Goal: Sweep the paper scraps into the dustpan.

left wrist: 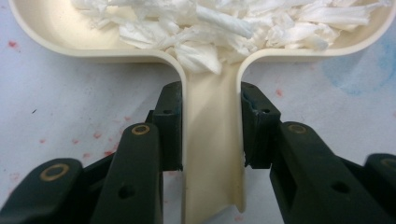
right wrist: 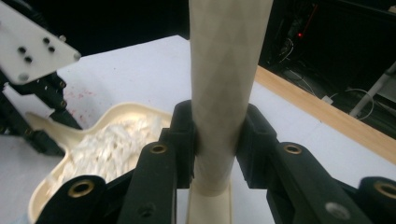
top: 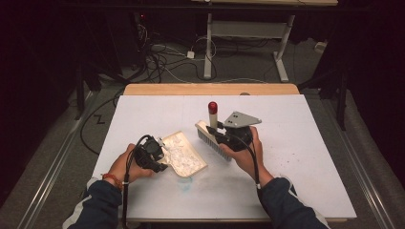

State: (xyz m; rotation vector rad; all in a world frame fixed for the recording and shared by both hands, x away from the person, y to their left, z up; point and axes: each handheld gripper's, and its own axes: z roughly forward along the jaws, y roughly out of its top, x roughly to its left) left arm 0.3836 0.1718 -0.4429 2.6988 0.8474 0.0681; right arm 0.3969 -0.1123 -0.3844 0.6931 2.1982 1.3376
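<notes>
Sweep-up job, late stage by the look of it. Left gripper [top: 160, 155], lower left of the high view, pinches the handle of the cream dustpan [top: 187, 153]; in the left gripper view the jaws press both sides of the dustpan handle [left wrist: 212, 140], which runs up the middle of the frame. The pan lies flat on the white table [top: 296, 157], centre-left, and is loaded with white paper scraps [left wrist: 224, 23] piled across the top of the left gripper view.

Right gripper [top: 220, 135], centre of the high view, is clamped on the brush [top: 210, 136]; the right gripper view shows its jaws squeezing the pale brush handle [right wrist: 224, 84], which rises straight up the middle of the frame. The red-capped handle end [top: 212, 107] points toward the top of the high view, and the bristle head sits just right of the pan's open edge, near it; contact cannot be told.

Judgement: scraps mostly collected, few if any loose on the sheet. Faint red specks and a bluish smear [top: 184, 187] remain on the table below the pan. The next move likely calls for a last short stroke toward the pan mouth while the left hand keeps the pan flat, then a level lift so nothing spills.
</notes>
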